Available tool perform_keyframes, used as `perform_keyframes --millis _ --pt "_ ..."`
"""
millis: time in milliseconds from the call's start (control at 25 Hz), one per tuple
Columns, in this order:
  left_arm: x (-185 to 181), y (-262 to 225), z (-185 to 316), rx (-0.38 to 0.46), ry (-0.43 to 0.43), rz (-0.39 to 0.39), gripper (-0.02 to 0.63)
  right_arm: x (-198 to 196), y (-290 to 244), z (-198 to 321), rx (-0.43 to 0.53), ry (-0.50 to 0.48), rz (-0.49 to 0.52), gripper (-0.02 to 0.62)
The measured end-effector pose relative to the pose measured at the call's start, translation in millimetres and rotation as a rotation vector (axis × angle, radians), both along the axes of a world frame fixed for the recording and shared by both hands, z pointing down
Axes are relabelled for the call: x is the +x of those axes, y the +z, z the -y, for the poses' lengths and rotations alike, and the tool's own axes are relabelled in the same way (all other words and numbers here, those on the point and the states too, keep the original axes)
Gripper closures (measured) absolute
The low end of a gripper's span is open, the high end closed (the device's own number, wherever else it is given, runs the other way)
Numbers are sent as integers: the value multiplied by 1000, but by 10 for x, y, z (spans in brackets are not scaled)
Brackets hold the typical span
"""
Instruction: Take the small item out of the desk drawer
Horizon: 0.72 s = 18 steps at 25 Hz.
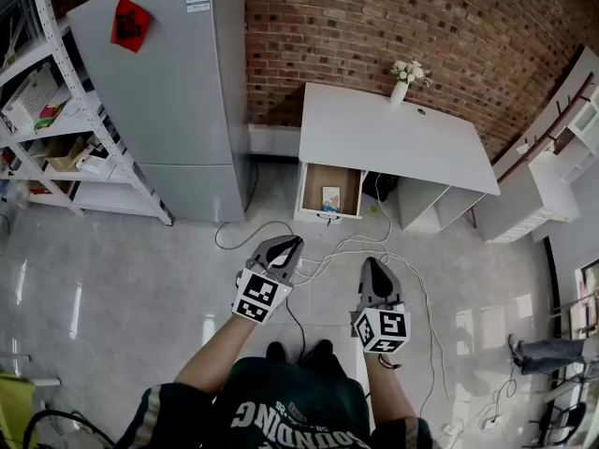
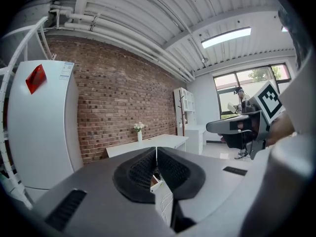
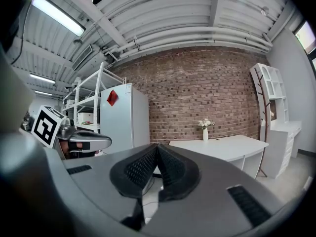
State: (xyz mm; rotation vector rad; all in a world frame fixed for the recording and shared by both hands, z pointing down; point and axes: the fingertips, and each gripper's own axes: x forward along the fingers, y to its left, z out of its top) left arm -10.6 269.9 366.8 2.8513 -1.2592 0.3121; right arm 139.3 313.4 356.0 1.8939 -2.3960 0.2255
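A white desk [image 1: 393, 134] stands against the brick wall, and its drawer [image 1: 309, 190] is pulled open at the left front. A small light-coloured item [image 1: 331, 197] lies inside on the brown drawer bottom. Both grippers hover over the floor, well short of the drawer. My left gripper [image 1: 291, 243] is shut and empty, its jaws pressed together [image 2: 156, 154]. My right gripper [image 1: 372, 264] is also shut with nothing in it [image 3: 157, 152]. Each shows in the other's view: the right gripper [image 2: 237, 126] and the left gripper [image 3: 84, 141].
A grey fridge [image 1: 168, 92] stands left of the desk, with a white shelf rack [image 1: 47, 110] further left. A vase of flowers [image 1: 402, 82] sits on the desk's back edge. White cables [image 1: 365, 246] trail across the floor before the drawer. A white bookcase [image 1: 543, 195] stands at the right.
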Motion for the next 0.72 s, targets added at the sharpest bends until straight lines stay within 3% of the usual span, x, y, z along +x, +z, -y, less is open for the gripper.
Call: perform_keyframes --millis 720 --pt "3 141 86 -33 35 -7 584 -60 112 6 -24 22 -1 571"
